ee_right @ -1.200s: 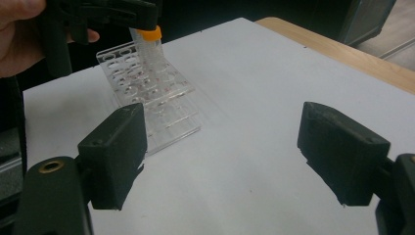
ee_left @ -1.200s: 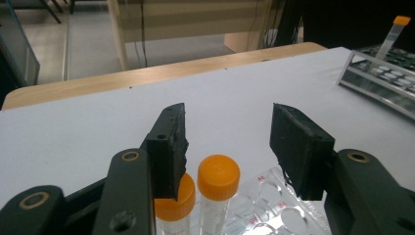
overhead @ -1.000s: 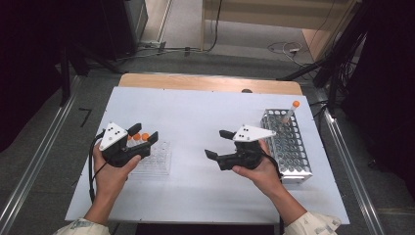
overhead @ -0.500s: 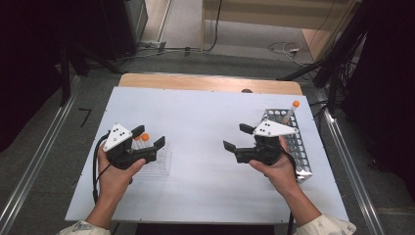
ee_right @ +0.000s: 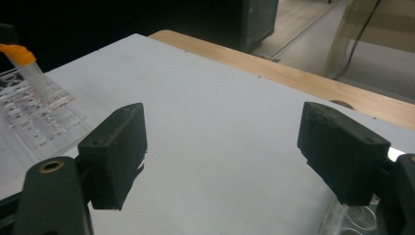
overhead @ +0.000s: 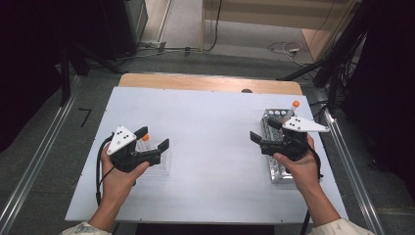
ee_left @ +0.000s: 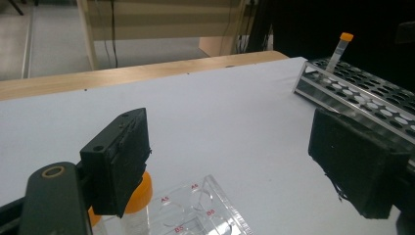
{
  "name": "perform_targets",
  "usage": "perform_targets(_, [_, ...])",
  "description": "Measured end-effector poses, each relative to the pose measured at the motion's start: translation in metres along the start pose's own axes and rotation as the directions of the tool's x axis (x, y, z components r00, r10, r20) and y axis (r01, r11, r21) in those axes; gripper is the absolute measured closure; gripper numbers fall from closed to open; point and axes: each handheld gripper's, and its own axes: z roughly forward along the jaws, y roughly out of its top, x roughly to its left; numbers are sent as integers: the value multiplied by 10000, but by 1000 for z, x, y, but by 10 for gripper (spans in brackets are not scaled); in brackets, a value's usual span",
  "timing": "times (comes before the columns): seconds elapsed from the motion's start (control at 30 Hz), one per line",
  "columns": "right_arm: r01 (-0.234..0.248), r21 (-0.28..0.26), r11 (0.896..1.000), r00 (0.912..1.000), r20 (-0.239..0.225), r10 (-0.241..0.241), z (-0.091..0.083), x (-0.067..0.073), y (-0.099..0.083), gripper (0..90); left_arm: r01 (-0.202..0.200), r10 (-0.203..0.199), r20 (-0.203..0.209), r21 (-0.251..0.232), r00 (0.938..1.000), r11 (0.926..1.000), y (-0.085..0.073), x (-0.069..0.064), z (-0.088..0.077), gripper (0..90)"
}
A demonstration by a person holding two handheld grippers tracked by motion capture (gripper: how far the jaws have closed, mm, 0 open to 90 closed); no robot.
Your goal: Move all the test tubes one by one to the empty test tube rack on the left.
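1. Since the earlier frame, the right gripper [overhead: 261,131] has shifted right, over the metal rack [overhead: 277,169]; jaws spread, empty.
2. The left gripper [overhead: 155,138] jaws have just been opening, releasing the orange-capped tube [overhead: 145,138].
3. This tube stands upright, cap up, in the clear rack [overhead: 161,166], near left.

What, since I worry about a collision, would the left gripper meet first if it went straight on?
Probably nothing soon: the left gripper's jaws, just opening away from the orange-capped tube, frame bare table. The metal rack stands right of that line; depth is unclear.

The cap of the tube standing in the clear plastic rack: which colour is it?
Orange; the cap shows best in the left gripper view, beside the left jaw.
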Motion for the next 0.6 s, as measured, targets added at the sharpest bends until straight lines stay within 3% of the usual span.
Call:
perform_targets(0.3, [-236, -103, 9997, 9975, 657, 243, -12, -22, -5, 174, 6, -6, 51, 16, 10000, 10000, 0, -2, 0, 163])
perform_targets(0.6, [-613, -174, 9980, 9891, 1333, 631, -20, -49, -9, 174, 18, -18, 107, -31, 9999, 10000, 0, -4, -1, 164])
